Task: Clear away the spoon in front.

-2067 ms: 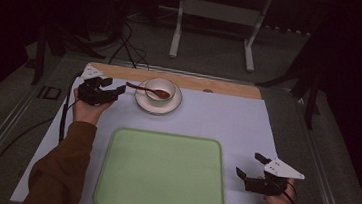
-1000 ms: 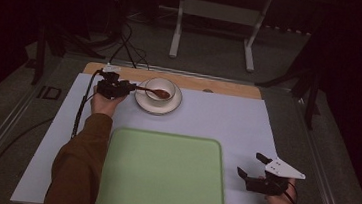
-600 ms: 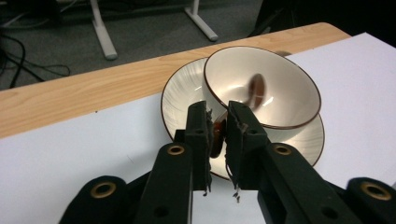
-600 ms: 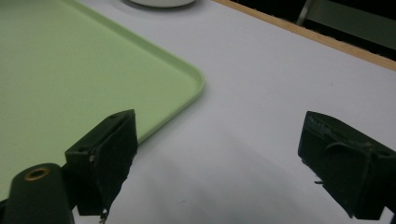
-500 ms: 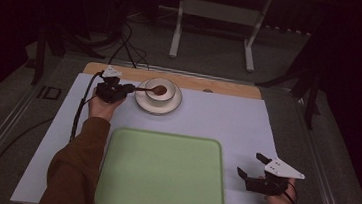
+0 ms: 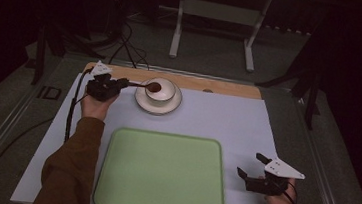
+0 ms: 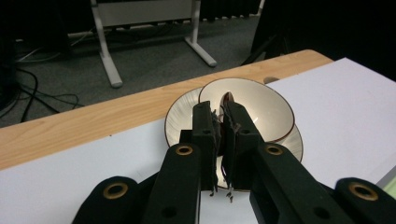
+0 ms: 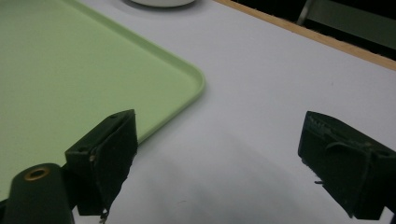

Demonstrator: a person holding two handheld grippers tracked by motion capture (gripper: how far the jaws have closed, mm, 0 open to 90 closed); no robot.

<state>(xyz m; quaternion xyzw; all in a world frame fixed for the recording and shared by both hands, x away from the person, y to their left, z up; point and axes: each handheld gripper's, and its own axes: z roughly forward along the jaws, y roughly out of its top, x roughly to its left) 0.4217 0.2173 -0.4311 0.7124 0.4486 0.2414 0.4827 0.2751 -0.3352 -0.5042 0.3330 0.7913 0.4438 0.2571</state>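
A white bowl (image 6: 166, 91) stands on a saucer (image 6: 157, 106) at the far left of the white mat. My left gripper (image 6: 124, 83) is just left of it, shut on the handle of a dark brown spoon (image 6: 151, 86) whose head hangs over the bowl. In the left gripper view the jaws are pressed together on the thin spoon (image 7: 227, 98), with the bowl (image 7: 268, 112) and saucer (image 7: 180, 119) right behind them. My right gripper (image 6: 249, 164) rests open at the near right, beside the green tray (image 6: 162, 173). Nothing is between its jaws (image 8: 224, 154), and the tray's corner (image 8: 60, 70) lies to their left.
A white mat (image 6: 227, 121) covers the table, with a wooden strip (image 6: 220, 86) along the far edge. Beyond the table stand a metal frame's legs (image 6: 178, 31) and loose cables (image 6: 124, 46) on the floor. A cable (image 6: 71, 116) trails from the left gripper.
My left gripper moved right to the spoon's handle, shut on it and rose a little with it. The right gripper kept still.
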